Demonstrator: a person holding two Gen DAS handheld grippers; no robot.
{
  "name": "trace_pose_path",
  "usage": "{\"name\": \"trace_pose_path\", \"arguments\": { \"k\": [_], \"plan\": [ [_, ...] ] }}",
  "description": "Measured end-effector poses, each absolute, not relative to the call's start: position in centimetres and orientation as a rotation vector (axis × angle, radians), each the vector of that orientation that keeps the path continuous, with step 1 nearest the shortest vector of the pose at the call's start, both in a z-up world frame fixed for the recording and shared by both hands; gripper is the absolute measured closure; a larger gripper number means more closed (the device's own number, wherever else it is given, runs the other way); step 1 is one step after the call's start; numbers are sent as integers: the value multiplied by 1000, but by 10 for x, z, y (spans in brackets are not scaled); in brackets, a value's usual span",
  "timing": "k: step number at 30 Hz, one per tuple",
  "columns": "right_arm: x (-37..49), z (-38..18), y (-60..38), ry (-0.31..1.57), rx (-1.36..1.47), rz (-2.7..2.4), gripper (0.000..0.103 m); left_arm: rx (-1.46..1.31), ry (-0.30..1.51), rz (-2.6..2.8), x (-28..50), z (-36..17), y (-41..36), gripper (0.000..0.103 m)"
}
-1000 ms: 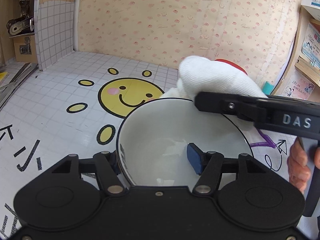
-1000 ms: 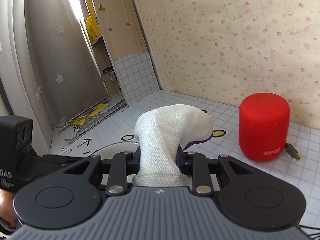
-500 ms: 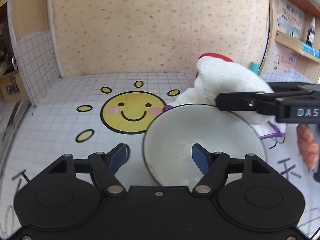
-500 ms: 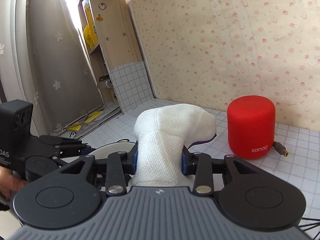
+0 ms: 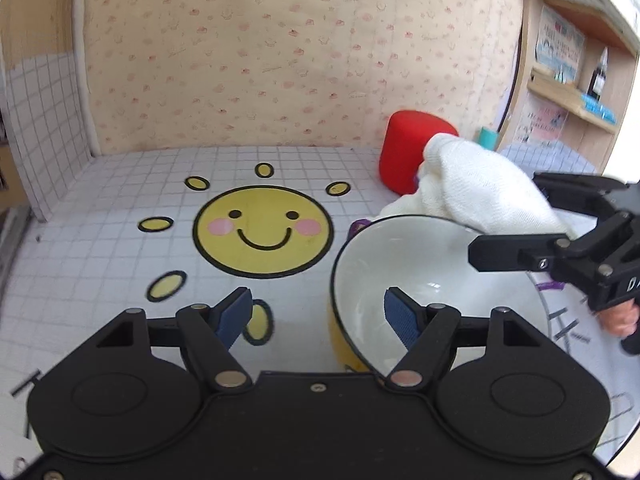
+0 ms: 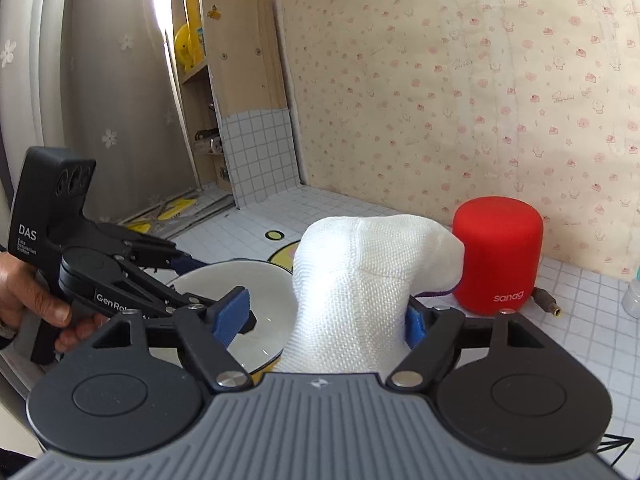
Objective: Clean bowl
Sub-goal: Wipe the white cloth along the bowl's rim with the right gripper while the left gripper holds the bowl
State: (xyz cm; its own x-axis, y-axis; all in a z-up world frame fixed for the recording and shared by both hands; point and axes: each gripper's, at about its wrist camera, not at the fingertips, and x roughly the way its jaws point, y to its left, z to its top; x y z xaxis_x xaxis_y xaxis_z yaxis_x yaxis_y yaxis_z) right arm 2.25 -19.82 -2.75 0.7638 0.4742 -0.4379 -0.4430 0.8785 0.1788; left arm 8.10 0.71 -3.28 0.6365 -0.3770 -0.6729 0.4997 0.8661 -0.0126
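A white bowl [image 5: 420, 264] with a dark rim and yellow outside stands on the tiled mat, also seen in the right wrist view [image 6: 256, 284]. My left gripper [image 5: 318, 320] is open. Its right pad hangs inside the bowl and its left pad is outside, well clear of the wall. A bunched white cloth [image 6: 360, 280] stands upright between the fingers of my right gripper [image 6: 322, 320], whose jaws are opening. The left pad is off the cloth and the right pad is beside it. In the left wrist view the cloth [image 5: 472, 188] lies over the bowl's far right rim.
A red cylindrical speaker [image 6: 498, 256] stands behind the cloth, with a cable plug [image 6: 548, 306] at its right. A yellow smiling sun [image 5: 262, 230] is printed on the mat left of the bowl. Wooden shelves [image 5: 568, 92] rise at the right. A hand [image 6: 28, 292] holds the left gripper.
My left gripper has let go of the bowl's rim, opened wide and rolled level. The right jaws have spread off the cloth, which still stands between them.
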Motion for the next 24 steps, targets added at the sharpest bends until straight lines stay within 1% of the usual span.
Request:
{"name": "trace_pose_path", "arguments": {
  "k": [1, 2, 4, 7, 9, 11, 12, 13, 14, 15, 17, 24],
  "plan": [
    [24, -27, -199, 502, 76, 496, 25, 207, 718, -490, 80, -32, 5, 22],
    [25, -27, -200, 511, 98, 497, 25, 230, 710, -478, 78, -32, 3, 20],
    [27, -27, -204, 521, 146, 504, 24, 257, 685, -487, 73, -30, -1, 20],
    [27, -26, -210, 501, 190, 495, 25, 224, 691, -544, 71, -28, -3, 20],
    [25, -25, -213, 476, 203, 506, 31, 206, 703, -580, 72, -28, -4, 21],
    [25, -23, -213, 469, 194, 486, 68, 221, 704, -597, 73, -28, -6, 28],
    [25, -22, -213, 466, 178, 469, 70, 219, 713, -611, 74, -29, -6, 31],
    [26, -22, -213, 468, 167, 460, 76, 211, 729, -633, 76, -30, -6, 41],
    [27, -22, -213, 474, 161, 458, 77, 197, 747, -649, 78, -32, -5, 55],
    [28, -22, -212, 482, 157, 460, 77, 181, 765, -660, 80, -34, -4, 57],
    [30, -21, -213, 487, 159, 465, 81, 163, 783, -652, 83, -37, -2, 70],
    [41, -19, -210, 501, 174, 498, 81, 135, 780, -580, 77, -39, -1, 72]
  ]
}}
